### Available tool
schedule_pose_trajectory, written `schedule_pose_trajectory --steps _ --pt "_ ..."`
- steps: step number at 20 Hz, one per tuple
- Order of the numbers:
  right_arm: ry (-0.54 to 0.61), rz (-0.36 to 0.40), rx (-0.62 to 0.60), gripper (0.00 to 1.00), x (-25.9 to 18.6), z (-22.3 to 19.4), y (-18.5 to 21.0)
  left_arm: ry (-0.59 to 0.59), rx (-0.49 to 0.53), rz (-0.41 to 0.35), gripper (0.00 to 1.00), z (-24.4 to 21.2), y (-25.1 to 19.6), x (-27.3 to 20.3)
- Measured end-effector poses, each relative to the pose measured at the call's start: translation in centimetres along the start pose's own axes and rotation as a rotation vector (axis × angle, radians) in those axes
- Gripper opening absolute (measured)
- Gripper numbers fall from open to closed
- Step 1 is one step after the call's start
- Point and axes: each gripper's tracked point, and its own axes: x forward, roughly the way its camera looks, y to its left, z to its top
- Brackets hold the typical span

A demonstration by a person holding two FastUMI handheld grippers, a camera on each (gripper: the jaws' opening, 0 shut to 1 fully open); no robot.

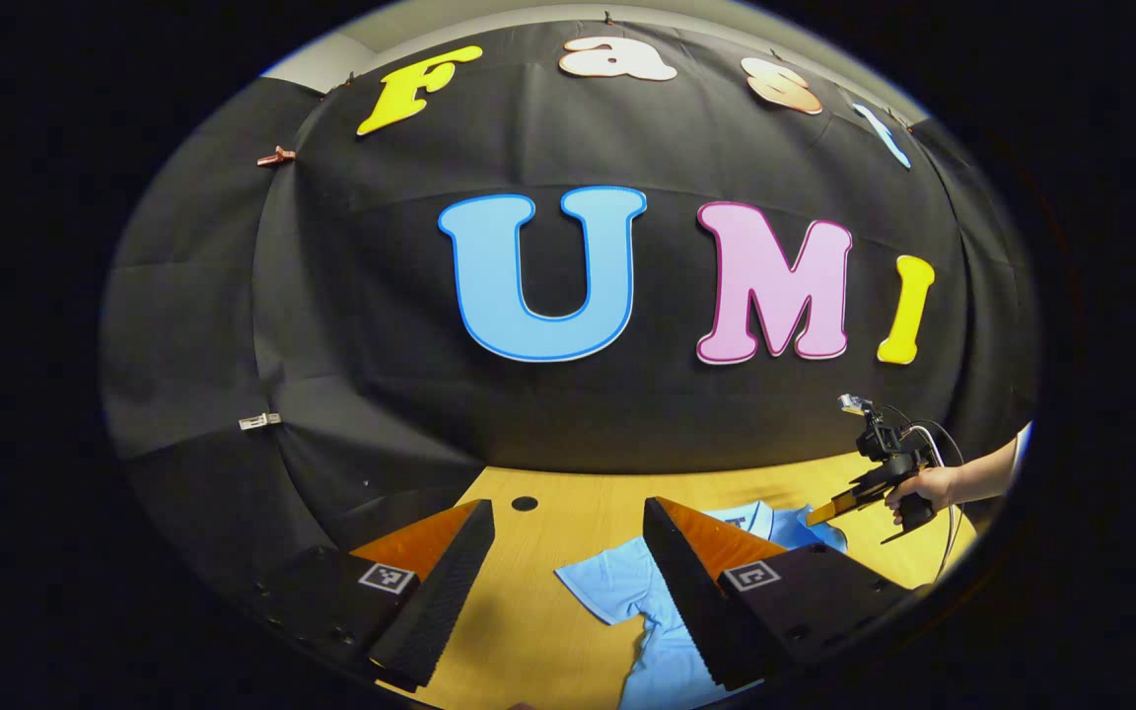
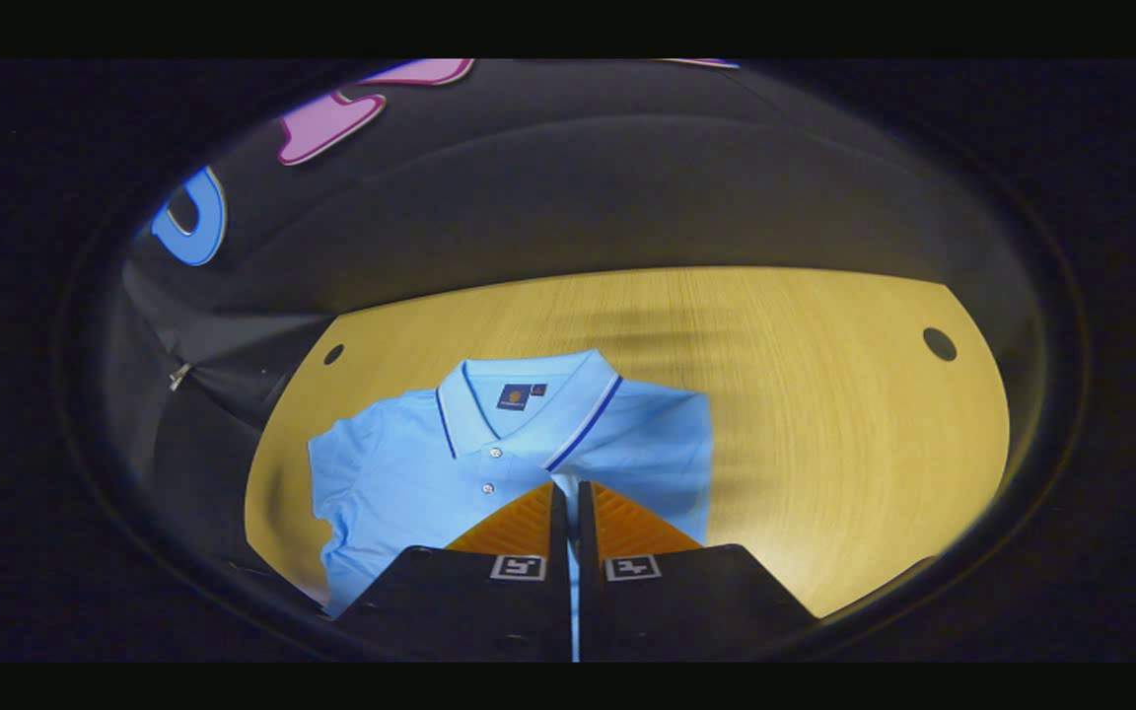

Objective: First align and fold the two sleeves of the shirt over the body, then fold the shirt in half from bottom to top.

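A light blue polo shirt (image 2: 400, 473) lies face up on the wooden table (image 2: 824, 444), its collar (image 2: 568, 380) at the far end. One short sleeve (image 2: 331, 463) spreads out to the left in the right gripper view; the opposite side ends in a straight edge. My right gripper (image 2: 573, 493) hovers over the shirt's chest, its fingers nearly together with a thin strip of blue cloth between them. In the left gripper view, my left gripper (image 1: 568, 505) stands open above the table, with the shirt (image 1: 617, 582) beside and behind its right finger. A hand holds the right gripper (image 1: 834, 511) at the shirt's far edge.
The table has small round holes (image 2: 940, 343) near its far corners, one also seen as a hole (image 1: 525, 503) ahead of the left gripper. Black cloth walls close the table's far side. Bare wood stretches to the right of the shirt in the right gripper view.
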Motion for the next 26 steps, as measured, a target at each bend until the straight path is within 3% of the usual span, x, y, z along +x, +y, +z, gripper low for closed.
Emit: schedule_pose_trajectory --steps 3,6,7,11,13,14,16,19,20,21,22,23,26 --pt "0.010 0.031 0.035 0.51 1.2 -1.1 0.5 0.051 -0.031 -0.015 0.98 -2.2 0.3 1.6" --pt "-0.063 0.034 0.000 1.00 -0.5 0.6 0.8 0.125 -0.094 -0.049 0.98 -4.3 -0.4 3.8" --pt "-0.090 0.041 -0.010 0.91 -1.9 1.3 1.0 0.139 -0.096 -0.062 0.98 -4.6 -0.6 4.7" --pt "-0.181 0.073 -0.054 0.91 -7.9 2.9 1.5 0.208 -0.129 -0.101 0.98 -6.7 -1.2 10.0" --pt "-0.220 0.076 -0.086 0.91 -11.2 3.1 1.2 0.287 -0.145 -0.123 0.96 -8.9 -1.8 13.3" --pt "-0.234 0.078 -0.097 0.98 -12.7 2.9 1.0 0.345 -0.146 -0.130 0.95 -10.7 -2.1 14.7" --pt "-0.246 0.089 -0.105 0.98 -15.4 1.8 0.5 0.451 -0.165 -0.147 0.95 -13.9 -3.2 17.4" --pt "-0.243 0.091 -0.108 0.98 -18.0 -0.8 -0.8 0.636 -0.190 -0.095 0.95 -19.2 -3.6 20.4" --pt "-0.241 0.079 -0.112 0.91 -18.6 -1.6 -1.6 0.698 -0.175 -0.080 0.95 -21.3 -3.6 21.3" --pt "-0.238 0.059 -0.116 0.91 -19.1 -2.5 -2.5 0.746 -0.153 -0.078 0.95 -22.8 -3.7 21.8" --pt "-0.237 0.035 -0.112 0.91 -19.4 -3.2 -3.5 0.789 -0.123 -0.076 0.95 -24.1 -3.7 22.2" --pt "-0.231 0.023 -0.095 0.98 -19.5 -4.0 -4.3 0.824 -0.092 -0.063 0.95 -25.3 -3.5 22.7" --pt "-0.211 0.014 -0.018 0.91 -19.3 -5.6 -5.8 0.890 -0.041 -0.036 0.93 -27.2 -3.5 23.4"
